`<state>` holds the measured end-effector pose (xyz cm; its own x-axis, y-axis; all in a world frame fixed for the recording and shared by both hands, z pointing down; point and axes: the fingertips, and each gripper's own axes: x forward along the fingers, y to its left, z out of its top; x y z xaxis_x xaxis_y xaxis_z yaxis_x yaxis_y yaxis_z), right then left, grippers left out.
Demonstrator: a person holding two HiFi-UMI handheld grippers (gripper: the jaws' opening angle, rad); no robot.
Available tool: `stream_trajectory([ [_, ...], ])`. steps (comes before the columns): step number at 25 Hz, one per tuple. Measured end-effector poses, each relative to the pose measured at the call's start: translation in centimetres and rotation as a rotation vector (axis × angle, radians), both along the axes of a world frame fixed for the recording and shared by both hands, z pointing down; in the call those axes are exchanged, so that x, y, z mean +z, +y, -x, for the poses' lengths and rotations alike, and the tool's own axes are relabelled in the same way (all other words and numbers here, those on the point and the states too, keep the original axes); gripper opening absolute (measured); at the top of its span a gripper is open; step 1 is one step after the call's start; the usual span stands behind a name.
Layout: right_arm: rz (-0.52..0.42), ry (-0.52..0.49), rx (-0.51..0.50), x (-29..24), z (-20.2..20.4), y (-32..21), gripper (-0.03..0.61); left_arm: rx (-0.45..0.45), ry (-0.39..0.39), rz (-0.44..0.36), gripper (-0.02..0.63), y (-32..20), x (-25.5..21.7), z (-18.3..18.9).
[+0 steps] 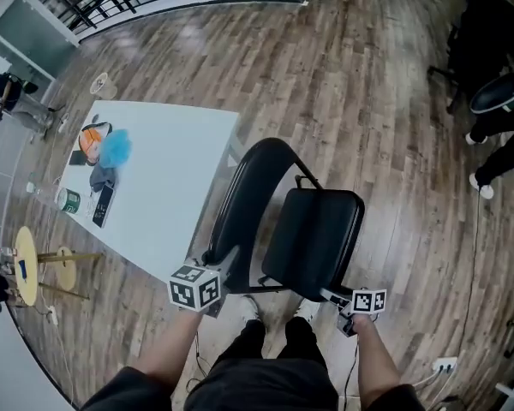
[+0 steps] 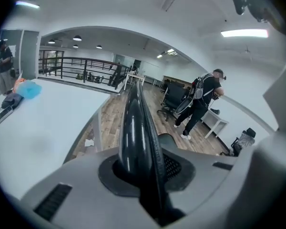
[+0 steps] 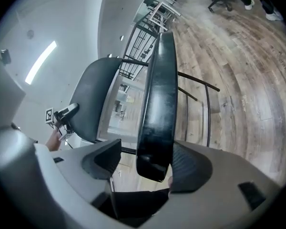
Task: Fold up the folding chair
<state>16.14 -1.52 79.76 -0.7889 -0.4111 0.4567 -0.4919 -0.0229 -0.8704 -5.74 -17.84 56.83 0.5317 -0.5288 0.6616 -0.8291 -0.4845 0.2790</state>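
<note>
Where the white table stands just to the left of the left claw, a blue fluffy thing lies at its far end, well away from that claw. The left claw is pinched on the backrest of the black folding chair. In the left gripper view the backrest's dark edge runs up and away from between the two jaws, and both press on it (low on its near side, by the head view). The chair stands straight ahead of both claws, on the wooden floor, with its backrest close beside the table's edge. To the right of the left claw and just beyond the right one lies the padded seat. The right claw stands spread wide at the seat's near right corner. In the right gripper view the seat's edge sits between the jaws, against the right-hand pad, with a clear gap to the left-hand one. Well off to the right of that claw, another person's legs show at the room's edge.
</note>
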Motion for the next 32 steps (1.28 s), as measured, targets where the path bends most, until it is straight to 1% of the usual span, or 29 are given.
stream_trajectory([
  [2, -0.029, -0.010, -0.005, -2.1, 2.6, -0.8, 0.328, -0.007, 0.005, 0.002, 0.069, -0.3, -0.8, 1.2],
  [7, -0.093, -0.005, -0.066, -6.6, 9.2, -3.3, 0.328, -0.014, 0.007, -0.005, 0.069, -1.0, -3.4, 3.7],
  [11, -0.124, -0.053, -0.045, -9.7, 14.9, -5.8, 0.328, -0.019, -0.014, -0.018, 0.069, -1.0, -5.0, 4.7],
  [15, -0.140, -0.066, -0.053, -11.5, 20.1, -7.8, 0.328, -0.027, -0.042, -0.020, 0.069, -1.1, -5.8, 6.3],
  [22, -0.143, -0.092, -0.028, -12.6, 26.8, -10.9, 0.322, -0.036, -0.047, -0.024, 0.069, -2.3, -6.4, 9.6],
  [28, -0.151, -0.081, -0.065, -12.5, 31.7, -13.1, 0.311, -0.042, -0.056, -0.022, 0.069, -3.1, -6.4, 11.3],
  [32, -0.151, -0.039, -0.100, -11.6, 34.2, -14.0, 0.287, -0.047, -0.056, -0.017, 0.071, -3.7, -6.0, 12.6],
])
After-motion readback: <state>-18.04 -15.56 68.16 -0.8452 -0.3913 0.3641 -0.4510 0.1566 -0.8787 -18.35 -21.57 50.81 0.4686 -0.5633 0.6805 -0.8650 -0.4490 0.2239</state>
